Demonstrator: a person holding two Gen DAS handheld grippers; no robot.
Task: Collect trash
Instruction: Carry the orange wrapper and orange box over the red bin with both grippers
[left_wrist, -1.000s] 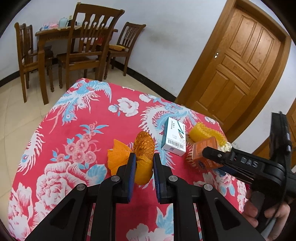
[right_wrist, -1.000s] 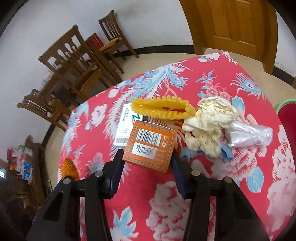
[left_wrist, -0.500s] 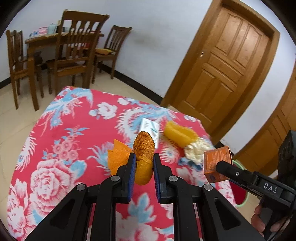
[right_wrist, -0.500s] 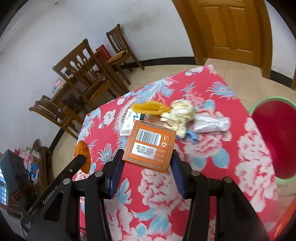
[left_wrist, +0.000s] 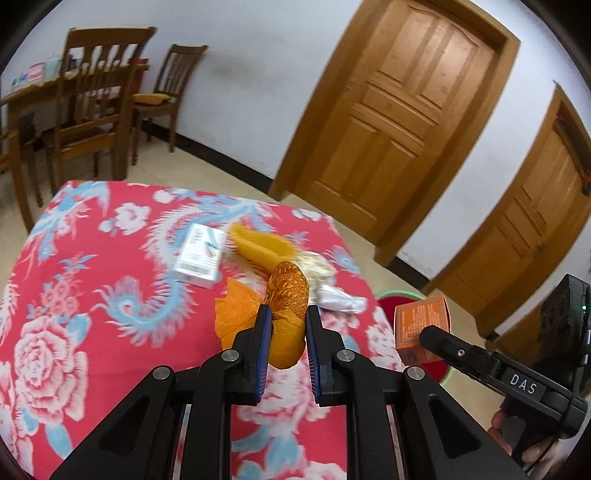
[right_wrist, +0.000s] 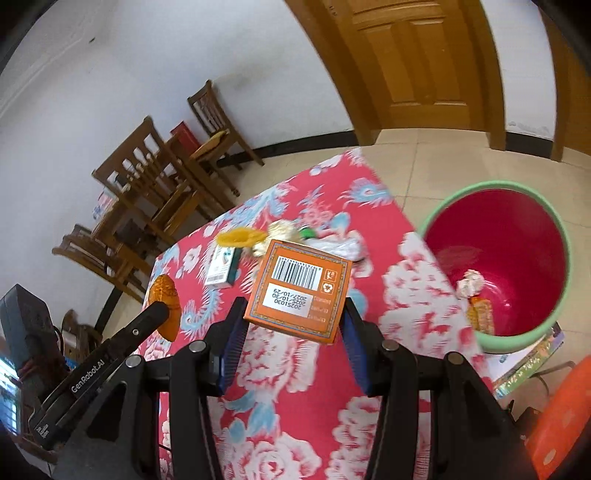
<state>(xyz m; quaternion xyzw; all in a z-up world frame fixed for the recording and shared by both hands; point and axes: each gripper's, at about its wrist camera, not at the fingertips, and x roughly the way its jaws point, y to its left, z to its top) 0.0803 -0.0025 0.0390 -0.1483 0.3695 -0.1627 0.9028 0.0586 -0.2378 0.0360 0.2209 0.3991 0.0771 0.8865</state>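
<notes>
My left gripper (left_wrist: 286, 314) is shut on an orange foam net wrapper (left_wrist: 286, 295), held above the red floral tablecloth (left_wrist: 92, 295). My right gripper (right_wrist: 293, 306) is shut on a small orange box (right_wrist: 301, 290) with a barcode, lifted over the table's right side; the same box (left_wrist: 421, 325) shows at the right of the left wrist view. A red bin with a green rim (right_wrist: 498, 266) stands on the floor right of the table, with a crumpled paper ball (right_wrist: 470, 282) and an orange scrap inside.
On the cloth lie a white box (left_wrist: 199, 254), a yellow foam net (left_wrist: 262, 245), a crumpled cream wrapper (right_wrist: 282, 229) and a clear plastic bag (left_wrist: 340, 301). Wooden chairs (left_wrist: 96, 110) and a table stand behind. Two wooden doors (left_wrist: 399, 122) line the wall.
Both grippers have risen and swung right with their loads. The orange box now hangs near the table's right edge, and the red bin has come fully into the right wrist view.
</notes>
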